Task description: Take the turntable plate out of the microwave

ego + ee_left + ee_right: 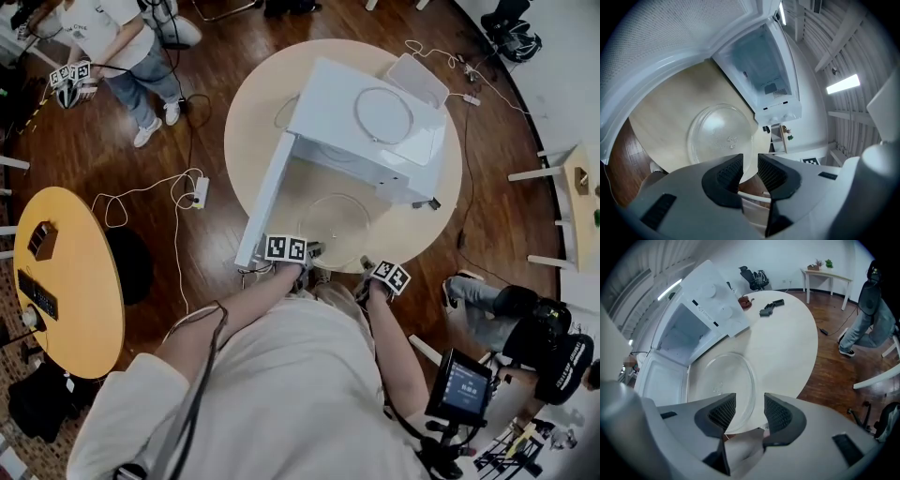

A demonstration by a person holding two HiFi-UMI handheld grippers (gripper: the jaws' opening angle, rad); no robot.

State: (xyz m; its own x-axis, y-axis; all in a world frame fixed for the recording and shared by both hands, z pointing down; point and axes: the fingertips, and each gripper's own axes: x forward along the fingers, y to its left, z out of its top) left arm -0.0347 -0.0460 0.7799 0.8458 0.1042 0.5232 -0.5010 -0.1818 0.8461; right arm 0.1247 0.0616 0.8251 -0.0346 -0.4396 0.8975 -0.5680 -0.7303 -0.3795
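Turntable plate [336,220] lies at the table [246,141] rim, left tool [750,173] and right tool [744,416] both released.

One microwave [337,103] and one glass turntable plate [336,217]. Two tools: left tool [750,161], right tool [745,401]. Two round surfaces: cream surface [248,141], yellow surface [75,281].

Turntable plate [335,218] on table [246,141], before open microwave [330,103].

microwave door [267,200] left of plate [336,219], microwave [328,103] behind
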